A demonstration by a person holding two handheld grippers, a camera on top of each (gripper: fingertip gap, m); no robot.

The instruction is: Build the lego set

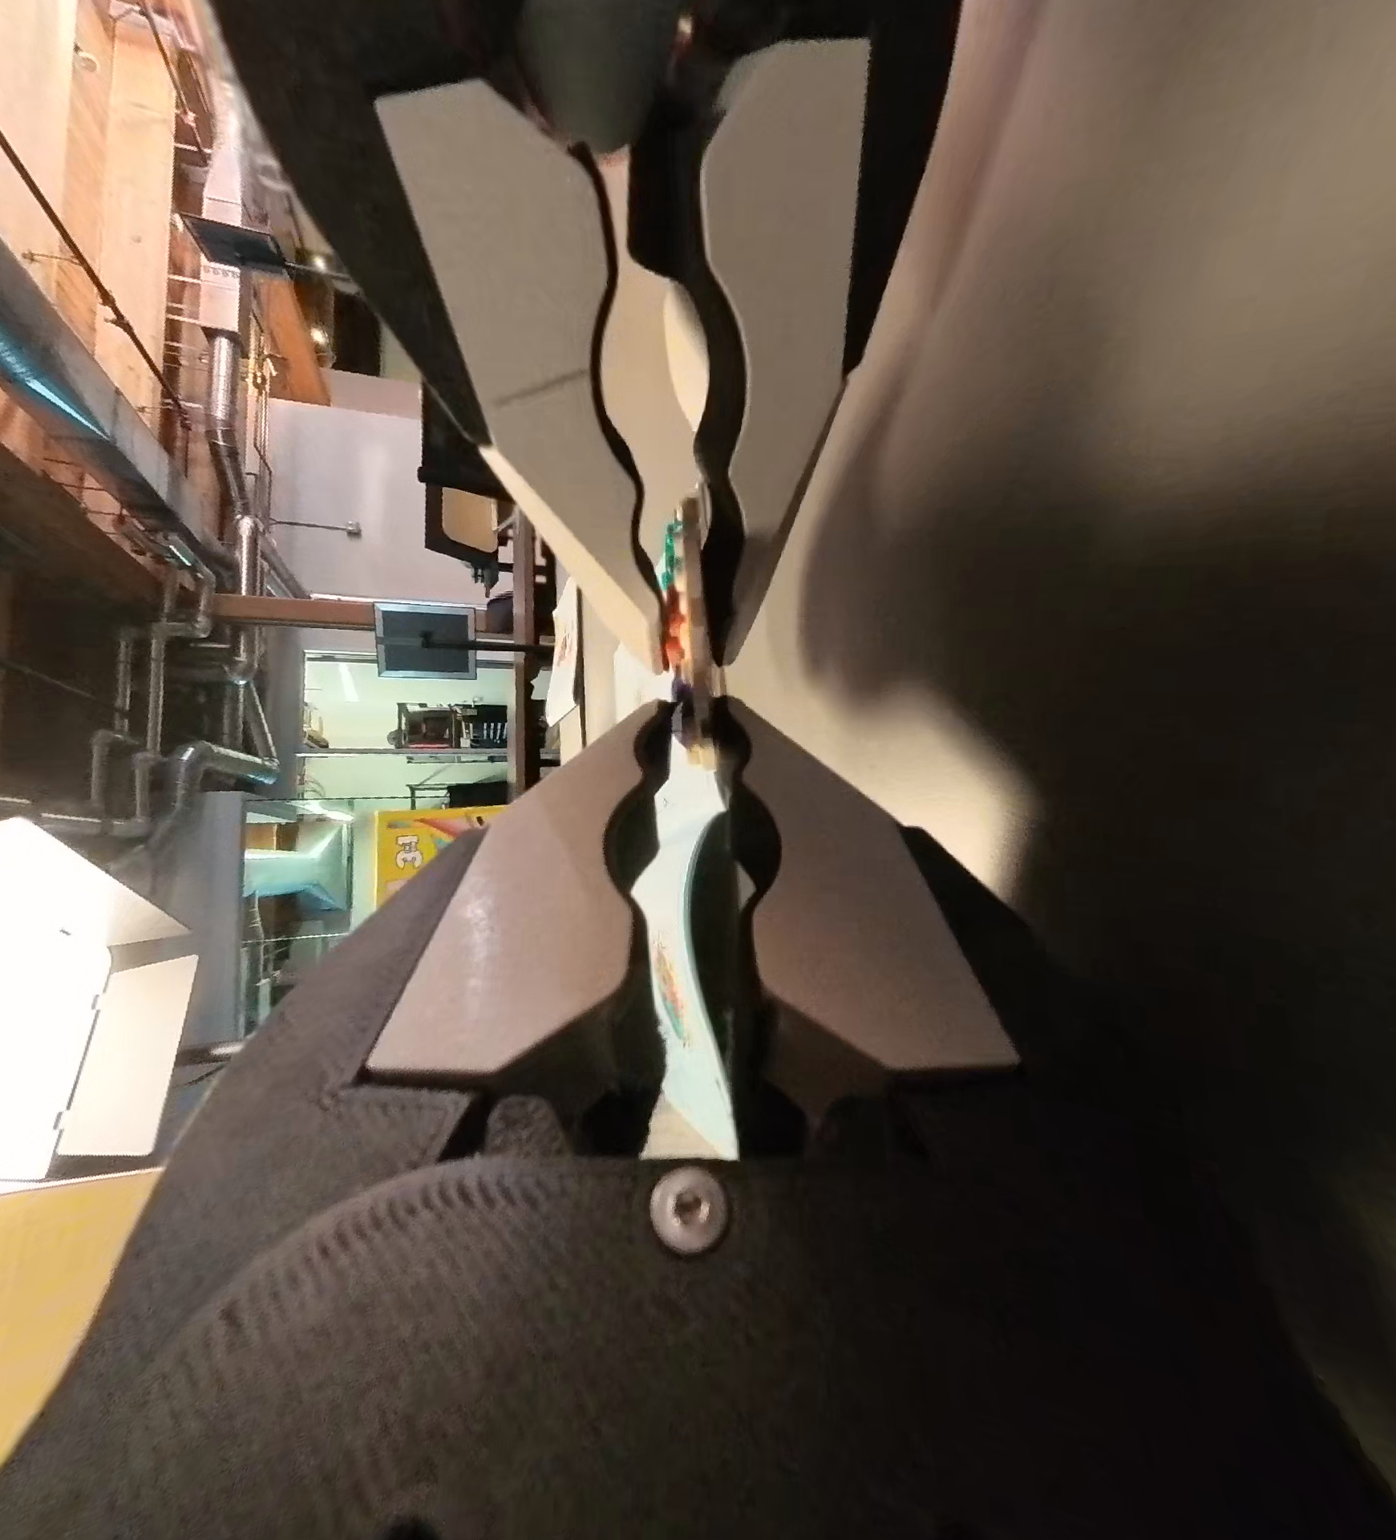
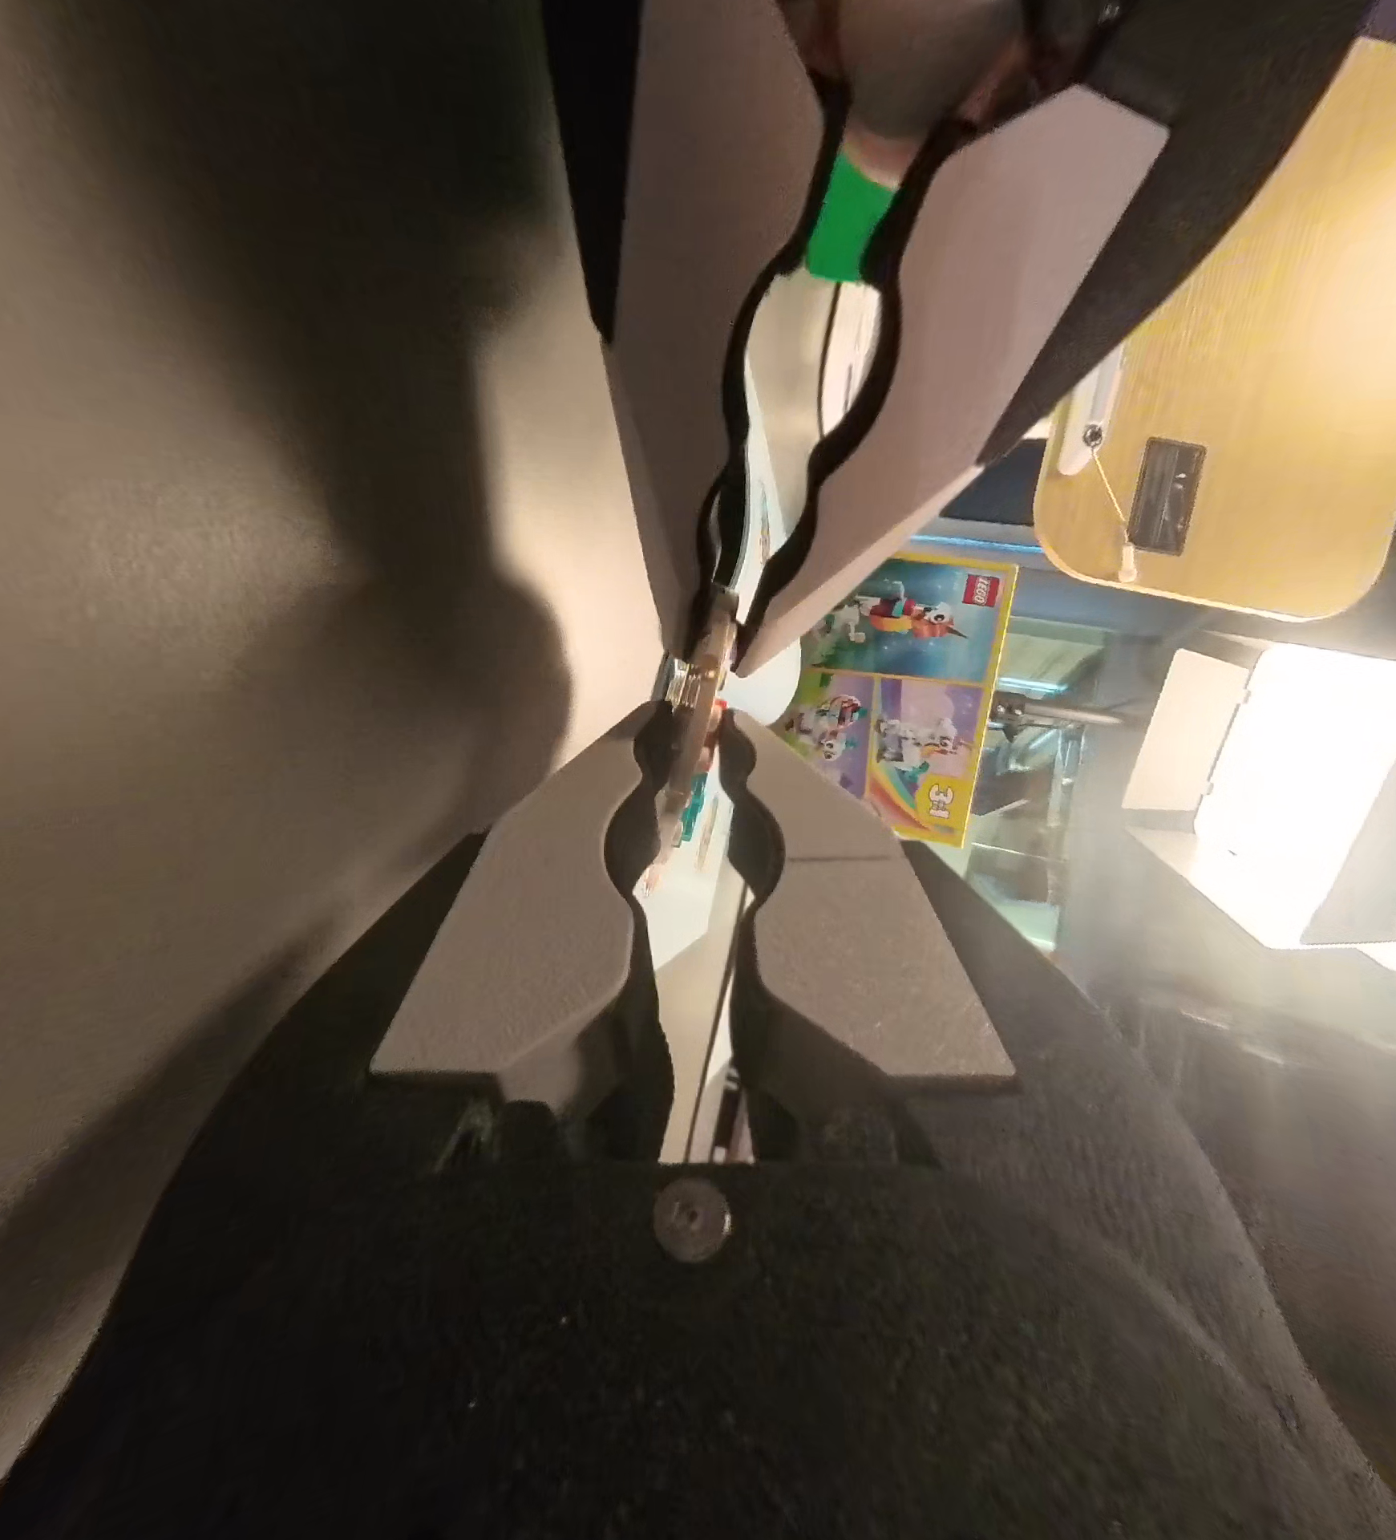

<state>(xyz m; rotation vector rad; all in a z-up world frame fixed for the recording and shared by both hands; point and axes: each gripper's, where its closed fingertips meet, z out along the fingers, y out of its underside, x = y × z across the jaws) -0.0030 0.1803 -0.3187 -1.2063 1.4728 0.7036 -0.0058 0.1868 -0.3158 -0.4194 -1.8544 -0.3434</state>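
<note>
A thin tan plate studded with small green, red and purple lego bits (image 1: 690,633) is pinched tip-to-tip, held up sideways, by the left gripper (image 1: 694,708) and right gripper (image 2: 690,717), so only a small sub-assembly looks done (most seems left).

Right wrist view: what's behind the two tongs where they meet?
Behind the tongs' tips stands the yellow-edged lego box, its picture side showing. A lit white panel glows farther right. The small lego assembly between the tips hides the box's near corner.
</note>
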